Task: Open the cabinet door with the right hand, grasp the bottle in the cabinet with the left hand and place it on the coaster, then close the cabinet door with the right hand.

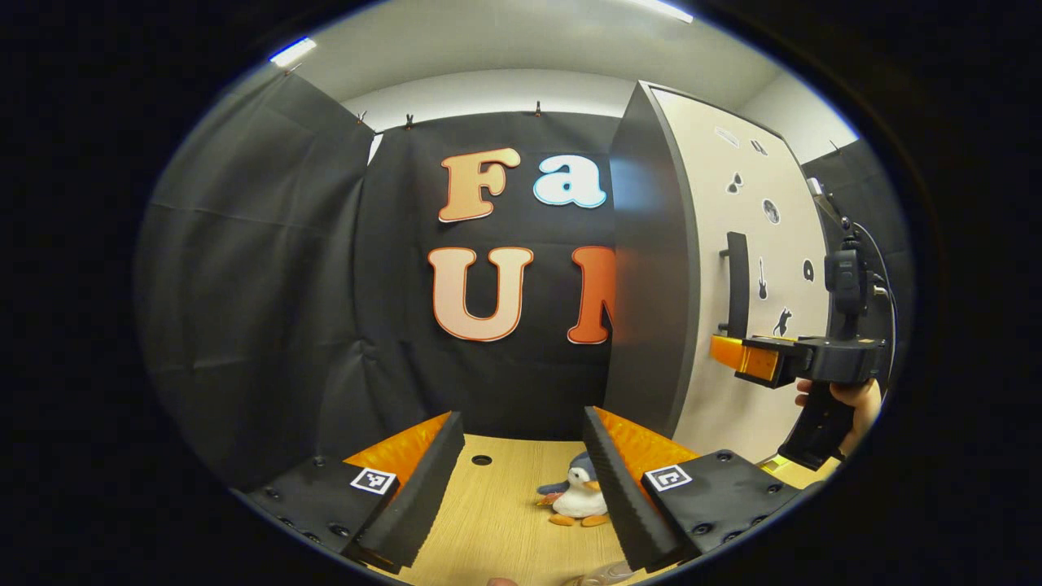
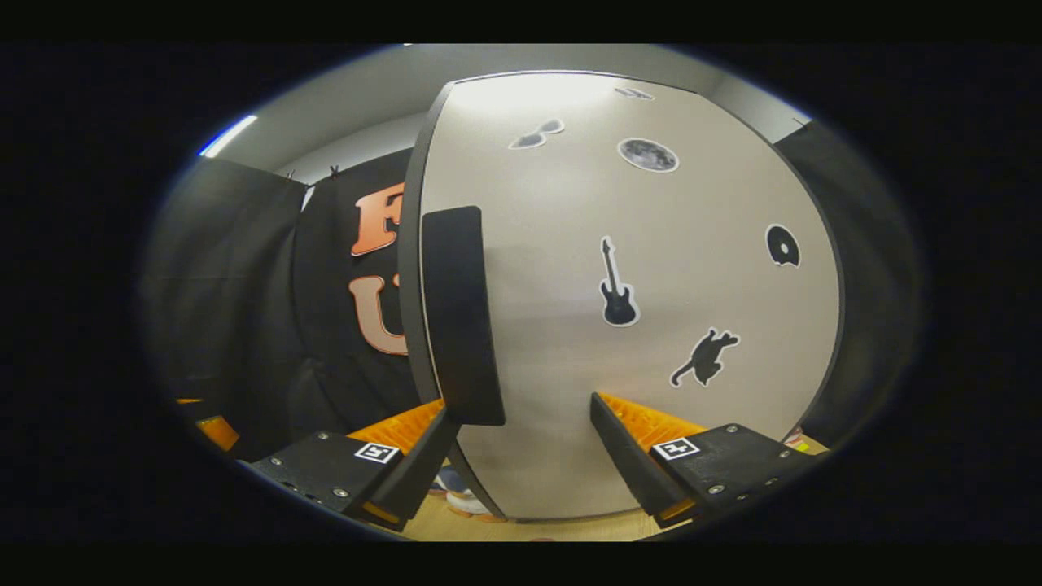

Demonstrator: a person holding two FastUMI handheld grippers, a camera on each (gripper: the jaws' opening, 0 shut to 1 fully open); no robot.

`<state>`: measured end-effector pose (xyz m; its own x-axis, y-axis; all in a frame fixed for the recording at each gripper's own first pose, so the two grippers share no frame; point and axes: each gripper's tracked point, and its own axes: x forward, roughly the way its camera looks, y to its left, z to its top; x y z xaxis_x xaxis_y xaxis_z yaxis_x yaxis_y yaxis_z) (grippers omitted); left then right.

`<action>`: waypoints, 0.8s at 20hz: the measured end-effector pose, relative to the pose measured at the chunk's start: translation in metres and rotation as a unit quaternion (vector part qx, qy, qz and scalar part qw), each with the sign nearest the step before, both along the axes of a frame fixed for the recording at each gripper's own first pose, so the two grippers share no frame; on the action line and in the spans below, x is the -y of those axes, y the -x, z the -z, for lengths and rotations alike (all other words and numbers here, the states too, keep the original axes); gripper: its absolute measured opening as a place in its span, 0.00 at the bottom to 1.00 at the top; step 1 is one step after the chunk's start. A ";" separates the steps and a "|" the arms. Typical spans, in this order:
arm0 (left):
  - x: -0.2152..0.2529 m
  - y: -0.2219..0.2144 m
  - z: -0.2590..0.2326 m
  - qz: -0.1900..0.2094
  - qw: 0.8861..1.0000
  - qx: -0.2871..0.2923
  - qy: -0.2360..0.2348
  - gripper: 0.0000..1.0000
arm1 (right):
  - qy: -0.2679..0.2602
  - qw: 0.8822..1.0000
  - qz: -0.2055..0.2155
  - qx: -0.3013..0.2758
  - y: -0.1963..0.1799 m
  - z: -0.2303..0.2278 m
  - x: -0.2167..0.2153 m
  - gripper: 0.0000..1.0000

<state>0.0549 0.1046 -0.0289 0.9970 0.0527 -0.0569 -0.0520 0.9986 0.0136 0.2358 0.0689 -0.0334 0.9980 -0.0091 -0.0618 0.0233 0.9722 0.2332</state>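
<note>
- We take the cabinet door (image 2: 651, 325) as landmark: it is shut, its pale face dotted with small stickers, and its dark vertical handle (image 2: 460, 317) runs close to the door's left edge.
- The right gripper (image 2: 521, 435) faces the door; its jaws are spread, the handle's lower end just in front of the left finger and not yet between the two. In the left gripper view we see this gripper (image 1: 753, 358) level with the handle (image 1: 737, 285), a hand (image 1: 847, 403) on its grip.
- The left gripper (image 1: 525, 480) waits to the left of the door, jaws released and empty, above the wooden table (image 1: 488, 521); a toy penguin (image 1: 578, 498) lies there.
- The bottle we judge to be behind the shut door; we cannot tell where the coaster lies.
- Risk, in our judgement: closing now would catch only the handle's tip, so the fingers could slip off as the door is pulled.
</note>
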 end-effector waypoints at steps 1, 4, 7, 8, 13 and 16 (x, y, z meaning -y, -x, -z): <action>0.000 -0.002 0.000 -0.002 1.000 0.000 -0.001 0.95 | 0.001 1.000 -0.001 0.000 0.000 0.000 0.000 0.97; 0.001 -0.004 0.000 -0.007 1.000 -0.001 -0.003 0.96 | 0.000 1.000 -0.014 0.002 0.001 0.000 -0.005 0.97; 0.004 -0.006 -0.001 -0.010 1.000 -0.001 -0.005 0.95 | 0.003 1.000 -0.029 0.002 0.009 0.004 -0.010 0.97; 0.006 -0.007 -0.001 -0.011 1.000 0.000 -0.007 0.96 | 0.005 0.999 -0.033 0.004 0.015 0.004 -0.012 0.97; 0.022 -0.004 -0.007 -0.018 1.000 0.007 -0.012 0.95 | 0.016 0.999 -0.042 0.017 0.057 -0.003 -0.005 0.97; 0.036 0.017 -0.013 -0.023 1.000 0.009 -0.002 0.96 | 0.031 0.998 -0.039 0.033 0.080 -0.010 0.007 0.97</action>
<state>0.0375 0.0687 -0.0164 0.9943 0.0994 -0.0384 -0.0989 0.9950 0.0157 0.1560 0.0615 -0.0235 0.9977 0.0674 0.0025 -0.0669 0.9831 0.1702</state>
